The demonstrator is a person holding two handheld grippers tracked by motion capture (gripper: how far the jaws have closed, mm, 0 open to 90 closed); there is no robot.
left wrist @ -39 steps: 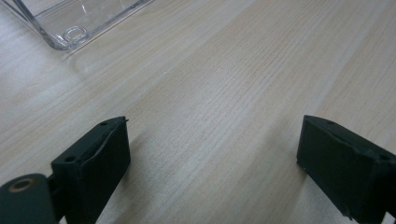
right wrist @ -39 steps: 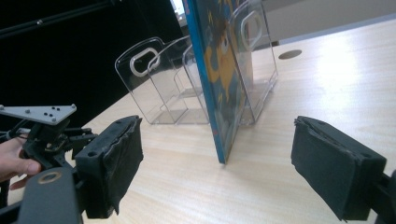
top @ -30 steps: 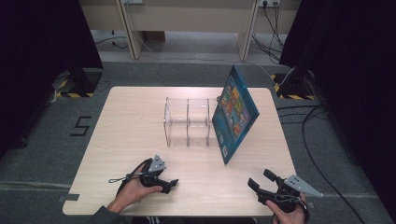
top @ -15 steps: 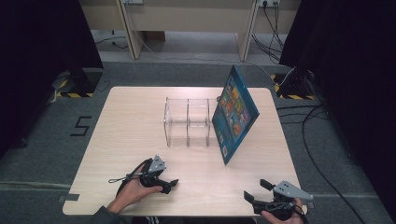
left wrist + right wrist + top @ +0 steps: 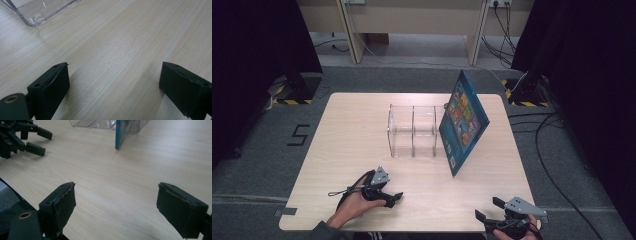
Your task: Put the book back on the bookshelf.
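High view: light wooden table [image 5: 362, 130] w/ a clear acrylic rack of upright dividers [image 5: 413, 131] near its middle, and a blue picture book w/ a colourful cover [image 5: 463, 121] leaning tilted against the rack's right end, lower edge on the table. Left gripper [image 5: 393, 198] lies low on the table near the front edge, held in the person's left hand [image 5: 352, 206], cable looping off to its left. Right gripper [image 5: 488, 211] sits at the front right corner, partly past the table edge. Both well apart from rack & book.

Left gripper view: jaws wide apart, nothing between them, bare wood grain under them; one corner of the clear rack [image 5: 37, 12] at top left. The book isn't seen from here.

Right gripper view: jaws also spread wide, empty, above the table near its front edge, w/ grey floor [image 5: 10, 197] at lower left. Farther off, book's lower corner [image 5: 121, 132] stands on the table w/ the rack [image 5: 100, 123] behind it; left gripper [image 5: 40, 141] at top left, jaws parted.
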